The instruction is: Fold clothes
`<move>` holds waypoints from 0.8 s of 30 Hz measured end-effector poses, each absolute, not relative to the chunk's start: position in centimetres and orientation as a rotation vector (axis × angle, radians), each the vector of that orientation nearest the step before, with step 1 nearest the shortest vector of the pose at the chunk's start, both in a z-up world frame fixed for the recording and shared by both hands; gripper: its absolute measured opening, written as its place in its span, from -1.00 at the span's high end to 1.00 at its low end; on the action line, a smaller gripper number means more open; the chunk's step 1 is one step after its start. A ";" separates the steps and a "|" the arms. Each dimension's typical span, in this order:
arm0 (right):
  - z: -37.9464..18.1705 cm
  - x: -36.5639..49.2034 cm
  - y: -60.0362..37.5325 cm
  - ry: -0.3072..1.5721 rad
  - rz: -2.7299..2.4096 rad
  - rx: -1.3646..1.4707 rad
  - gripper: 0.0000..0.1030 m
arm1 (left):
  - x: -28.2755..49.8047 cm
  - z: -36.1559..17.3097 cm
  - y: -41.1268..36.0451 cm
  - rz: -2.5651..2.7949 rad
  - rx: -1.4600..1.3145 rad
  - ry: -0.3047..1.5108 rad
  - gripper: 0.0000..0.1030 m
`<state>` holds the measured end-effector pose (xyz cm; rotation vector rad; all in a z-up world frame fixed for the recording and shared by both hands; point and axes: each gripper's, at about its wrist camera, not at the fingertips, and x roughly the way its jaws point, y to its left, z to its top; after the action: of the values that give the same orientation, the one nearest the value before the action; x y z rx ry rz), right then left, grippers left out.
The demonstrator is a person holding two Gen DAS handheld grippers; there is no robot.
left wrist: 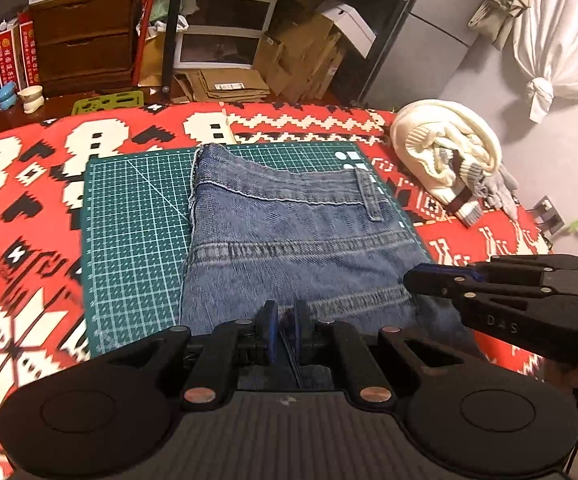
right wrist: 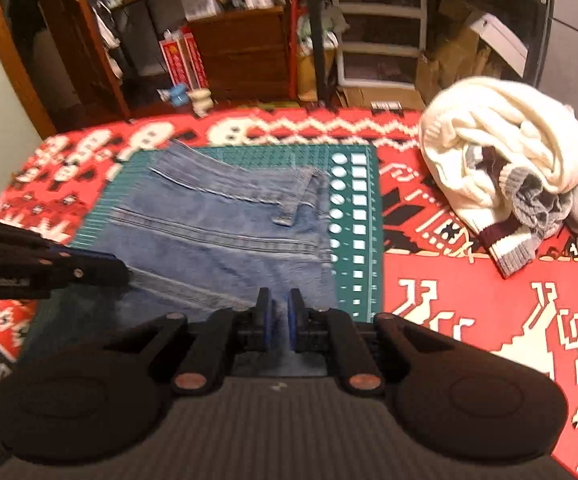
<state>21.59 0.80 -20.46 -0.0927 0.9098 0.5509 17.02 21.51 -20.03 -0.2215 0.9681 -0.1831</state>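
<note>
Both the left hand-held gripper (left wrist: 285, 314) and right hand-held gripper (right wrist: 277, 312) are pinching the near edge of the jeans (left wrist: 289, 232) lying ahead on the green mat (left wrist: 137, 208), apparently mid-fold, needing an even carry forward.

The only readable lettering is "DAS", embossed on the side of the right gripper (left wrist: 411, 280) in the left wrist view; print on the red boxes (left wrist: 15, 58) and the carton label (left wrist: 229, 86) is too small to read.
</note>
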 end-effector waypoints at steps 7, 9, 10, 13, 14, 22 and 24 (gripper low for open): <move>-21.5 22.9 0.5 0.910 0.536 -0.086 0.84 | 18.3 -20.9 22.8 -0.188 -0.289 0.991 0.78; -20.7 22.6 0.7 0.897 0.529 -0.086 0.84 | 18.5 -20.6 23.0 -0.187 -0.309 0.996 0.84; -20.2 22.5 0.9 0.884 0.540 -0.077 0.84 | 18.4 -20.3 22.9 -0.189 -0.304 0.985 0.84; -19.5 22.6 1.8 0.875 0.578 -0.069 0.84 | 18.6 -19.6 22.8 -0.196 -0.295 0.958 0.84; -19.5 22.8 2.2 0.872 0.579 -0.075 0.84 | 18.9 -19.6 22.8 -0.195 -0.293 0.956 0.84; -21.5 25.2 3.4 0.875 0.535 -0.094 0.89 | 20.2 -20.7 22.8 -0.173 -0.280 0.990 0.83; -21.6 25.4 3.3 0.883 0.531 -0.085 0.89 | 20.2 -20.8 22.9 -0.172 -0.284 0.994 0.84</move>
<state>25.36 3.26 -21.62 -0.0849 0.8825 0.5314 20.24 22.85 -20.80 -0.2840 0.9942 -0.1724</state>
